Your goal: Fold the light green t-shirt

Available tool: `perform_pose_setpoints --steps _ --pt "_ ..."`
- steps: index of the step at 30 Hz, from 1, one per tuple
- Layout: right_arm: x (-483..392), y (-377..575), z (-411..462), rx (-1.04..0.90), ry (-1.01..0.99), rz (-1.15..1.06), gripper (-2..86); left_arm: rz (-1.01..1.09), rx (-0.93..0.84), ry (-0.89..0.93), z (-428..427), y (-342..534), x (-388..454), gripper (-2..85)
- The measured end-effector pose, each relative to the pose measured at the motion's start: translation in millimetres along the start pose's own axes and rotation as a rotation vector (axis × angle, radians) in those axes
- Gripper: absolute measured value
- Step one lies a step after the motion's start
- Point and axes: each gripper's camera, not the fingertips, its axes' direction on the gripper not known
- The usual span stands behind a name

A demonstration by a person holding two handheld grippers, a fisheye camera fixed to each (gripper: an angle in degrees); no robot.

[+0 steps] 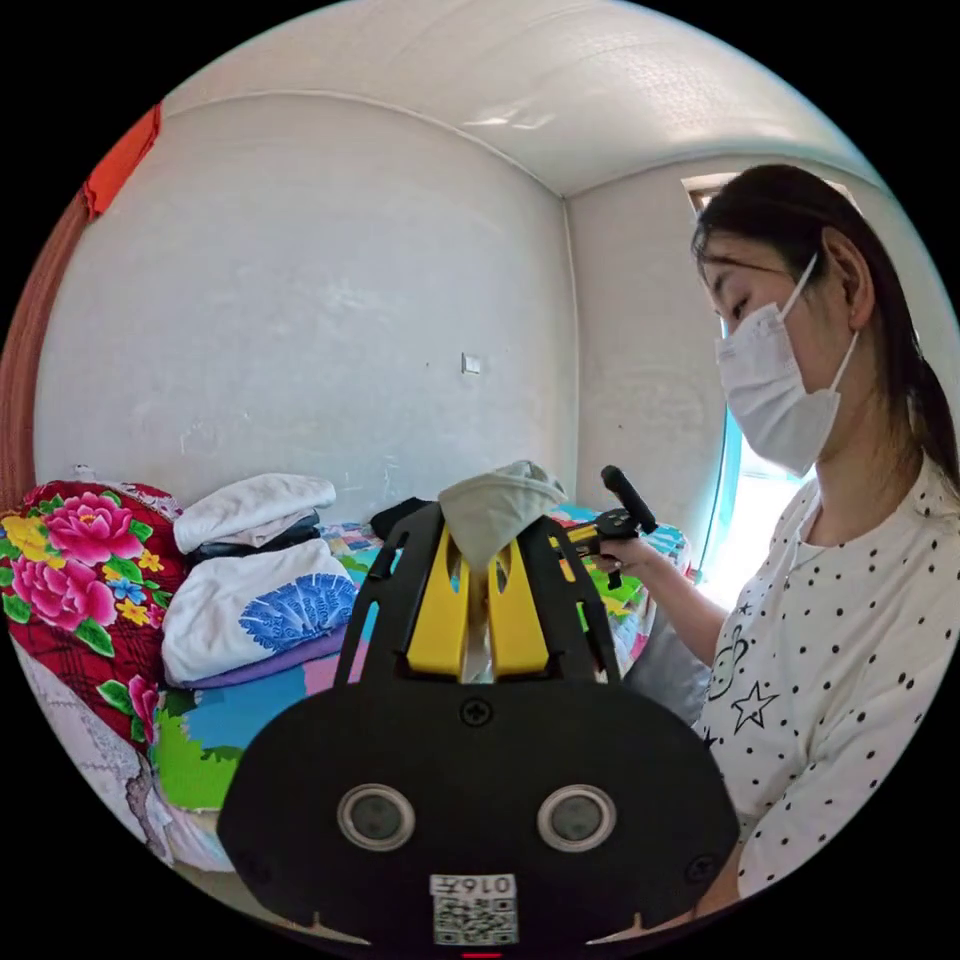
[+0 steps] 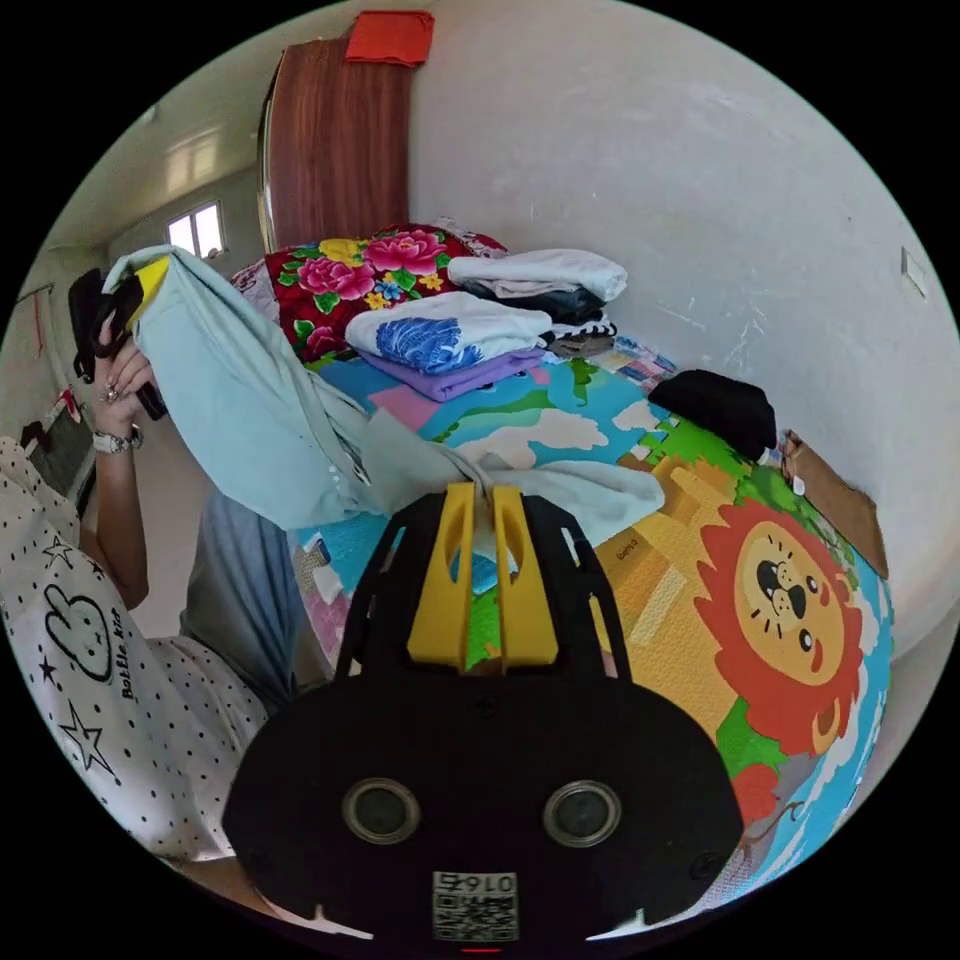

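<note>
Both grippers point(image 1: 478, 560) point(image 2: 484, 500) clamped on light green t-shirt point(image 2: 240, 400), lifted between them.

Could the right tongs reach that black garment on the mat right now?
Probably not: the right tongs are shut on the light green t-shirt, so they'd need to let go first. Nothing blocks the black garment.

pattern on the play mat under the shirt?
Colourful cartoon play mat with an orange-maned lion; clearest in right gripper view.

white walls point(image 1: 300, 300), wooden wardrobe point(image 2: 335, 140)
</note>
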Motion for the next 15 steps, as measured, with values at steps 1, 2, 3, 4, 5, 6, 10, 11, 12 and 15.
perform_pose_setpoints --steps 1,2,3,4,5,6,10,11,12,15 --pt "13.9 3.3 -33.3 0.077 0.036 0.04 1.5 -0.006 0.011 0.001 -3.7 -2.4 -6.8 -0.9" --pt "26.6 8.1 -71.1 0.178 0.057 0.078 1.2 -0.006 0.037 -0.008 -8.8 -9.7 -19.5 -0.9" --pt "32.2 10.2 -89.7 0.221 0.076 0.097 1.0 -0.004 0.074 -0.04 -11.5 -19.3 -31.8 -0.9" --pt "40.6 12.7 -123.6 0.278 0.143 0.122 0.8 -0.006 0.094 -0.057 -11.8 -24.8 -38.4 -0.9" --pt "45.8 13.5 -154.5 0.316 0.23 0.133 0.7 -0.025 0.13 -0.067 -10.3 -37.5 -52.8 -0.9" --pt "48.0 13.6 -169.5 0.336 0.266 0.137 0.6 -0.036 0.17 -0.042 -6.4 -52.0 -67.2 -0.9" --pt "51.6 7.6 -265.2 0.445 0.427 0.091 0.4 -0.087 0.191 0.048 26.0 -99.6 -103.8 -0.9" --pt "52.0 3.2 -285.1 0.442 0.475 0.072 0.4 -0.097 0.166 0.053 43.2 -114.6 -110.8 -0.9" --pt "52.2 0.4 -293.1 0.427 0.504 0.06 0.3 -0.106 0.128 0.057 62.4 -127.9 -114.9 -0.9" --pt "53.3 -8.1 -328.9 0.402 0.679 0.065 0.3 -0.066 0.094 0.042 103.6 -154.6 -108.0 -0.9"
